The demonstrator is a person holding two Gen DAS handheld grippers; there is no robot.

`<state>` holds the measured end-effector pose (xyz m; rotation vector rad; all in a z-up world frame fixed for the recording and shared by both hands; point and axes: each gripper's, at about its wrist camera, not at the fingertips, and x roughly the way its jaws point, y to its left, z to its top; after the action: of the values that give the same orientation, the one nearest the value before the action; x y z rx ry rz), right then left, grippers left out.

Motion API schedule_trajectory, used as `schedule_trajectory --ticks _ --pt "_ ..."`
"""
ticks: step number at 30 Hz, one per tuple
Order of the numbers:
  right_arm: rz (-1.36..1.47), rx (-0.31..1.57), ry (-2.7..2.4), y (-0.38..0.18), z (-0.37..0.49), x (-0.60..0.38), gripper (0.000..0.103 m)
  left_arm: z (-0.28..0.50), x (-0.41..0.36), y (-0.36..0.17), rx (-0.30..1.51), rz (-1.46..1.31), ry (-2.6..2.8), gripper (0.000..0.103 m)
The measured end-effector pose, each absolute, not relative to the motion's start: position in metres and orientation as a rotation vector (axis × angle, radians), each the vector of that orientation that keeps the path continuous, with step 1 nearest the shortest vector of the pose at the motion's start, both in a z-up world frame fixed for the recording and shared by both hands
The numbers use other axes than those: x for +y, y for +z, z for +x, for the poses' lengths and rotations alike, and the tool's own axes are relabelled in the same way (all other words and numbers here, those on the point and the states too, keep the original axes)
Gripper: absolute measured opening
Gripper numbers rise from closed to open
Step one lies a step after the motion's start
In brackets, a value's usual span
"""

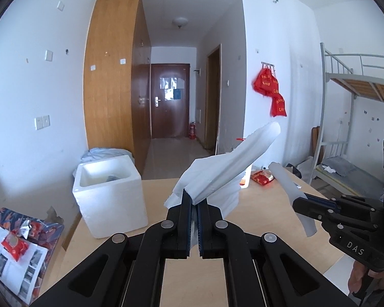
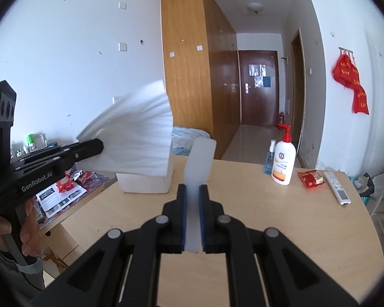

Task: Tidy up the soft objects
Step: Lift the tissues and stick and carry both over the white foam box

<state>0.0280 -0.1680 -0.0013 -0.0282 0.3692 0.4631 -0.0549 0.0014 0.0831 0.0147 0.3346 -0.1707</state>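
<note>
Nearest to you, your left claw (image 1: pixel 194 202) is clenched on a corner of the white foam sheet (image 1: pixel 225 168), whose crumpled fold rises up and to the right above the table (image 1: pixel 120 250). Your right claw (image 2: pixel 192 189) is clamped on another edge of the same foam sheet (image 2: pixel 201 158), a pale strip standing upright between its blue pads (image 2: pixel 183 215). In the right wrist view the sheet fans out wide and blurred from your left claw (image 2: pixel 99 146) at the left, held clear of the table (image 2: pixel 281 217); your left hand (image 2: pixel 11 232) grips that handle. In the left wrist view your right claw (image 1: pixel 298 202) comes in from the right, pinching a curled strip of the sheet. Farther back on the table, at the left, stands a white foam box (image 1: pixel 110 192), open on top. Towards the far right edge sit a white pump bottle (image 2: pixel 283 161) with a small blue spray bottle (image 2: pixel 269 157) just beside it, then a red snack packet (image 2: pixel 311 178) and a white remote (image 2: pixel 337 187). Beyond the table, a wooden wardrobe (image 1: pixel 112 76) flanks a corridor ending in a dark brown door (image 1: pixel 170 99), and red bags (image 1: pixel 270 89) hang on the right wall.
</note>
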Motion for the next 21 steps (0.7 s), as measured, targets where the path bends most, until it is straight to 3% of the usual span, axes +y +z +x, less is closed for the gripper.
schedule_trajectory --ticks 21 --pt "-0.069 0.352 0.682 0.0 0.038 -0.108 0.011 -0.095 0.057 0.083 0.306 -0.012 0.15 0.004"
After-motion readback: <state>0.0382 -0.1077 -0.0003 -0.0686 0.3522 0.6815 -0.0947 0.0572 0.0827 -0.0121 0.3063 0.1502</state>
